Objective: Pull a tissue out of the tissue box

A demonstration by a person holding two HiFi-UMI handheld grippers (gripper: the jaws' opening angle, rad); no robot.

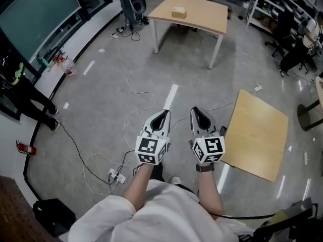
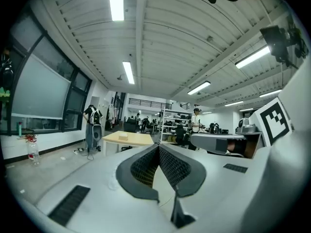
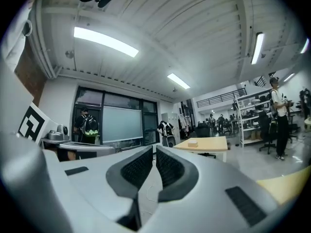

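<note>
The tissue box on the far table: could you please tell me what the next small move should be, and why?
Probably step toward the table: the tissue box sits there, far beyond the left claw and right claw, both shut and empty.

The tissue box (image 1: 178,12) sat on the table (image 1: 202,15), toward its left end; a shelving rack (image 1: 266,5) and an office chair (image 1: 281,37) stood to the table's right; a bottle (image 1: 68,68) stood well to its left, by the wall; a board (image 1: 255,135) lay flat on the floor, nearer than the table and to its right; the left gripper (image 1: 160,119) and right gripper (image 1: 200,119) hung side by side, well before the table, left of the board; a power strip (image 1: 117,176) lay on the floor nearer still.
</note>
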